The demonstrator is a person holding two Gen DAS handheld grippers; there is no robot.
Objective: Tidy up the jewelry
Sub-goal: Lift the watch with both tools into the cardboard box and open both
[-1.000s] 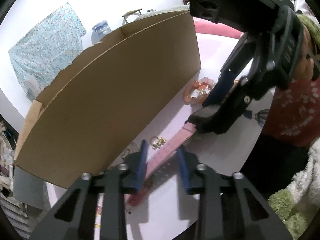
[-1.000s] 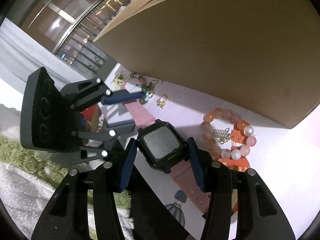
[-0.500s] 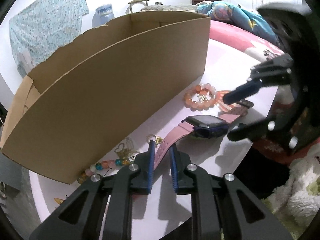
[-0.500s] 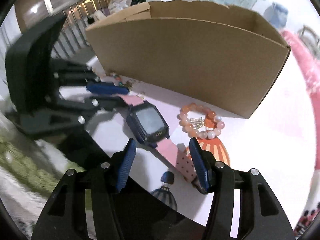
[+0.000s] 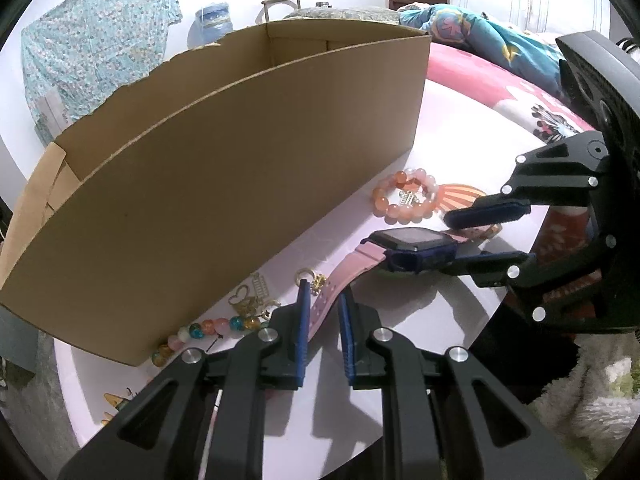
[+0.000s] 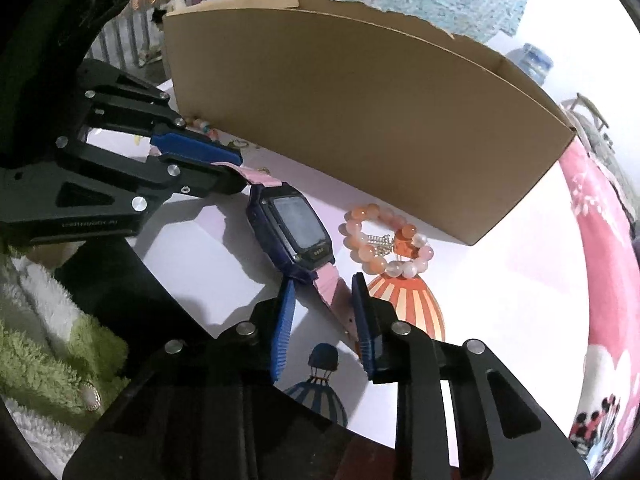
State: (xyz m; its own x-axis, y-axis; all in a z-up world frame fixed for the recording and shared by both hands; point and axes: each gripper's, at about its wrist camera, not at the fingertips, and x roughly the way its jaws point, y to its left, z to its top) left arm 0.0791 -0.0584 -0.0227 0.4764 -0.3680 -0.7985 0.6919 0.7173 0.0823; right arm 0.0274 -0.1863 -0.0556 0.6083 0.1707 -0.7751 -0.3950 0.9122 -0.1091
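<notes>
- The watch (image 6: 294, 234), dark case with pink strap, lies on the white desk (image 6: 516, 280) in front of the cardboard box (image 5: 224, 176), one strap end at each tool.
- The left tool (image 5: 323, 300) is clenched on the near strap end (its blue pads (image 5: 303, 320) pinch the pink band from both sides).
- The right tool (image 6: 322, 286) has just been closing around the other strap end; the band sits between its pads (image 6: 362, 312), with a gap visible on one side, so it is not yet gripped.
- A bracelet (image 6: 386, 246) of peach and white beads lies just beside the watch, near the box wall.
- More beads (image 5: 208, 330) and small gold trinkets (image 5: 256, 298) lie along the foot of the box.
</notes>
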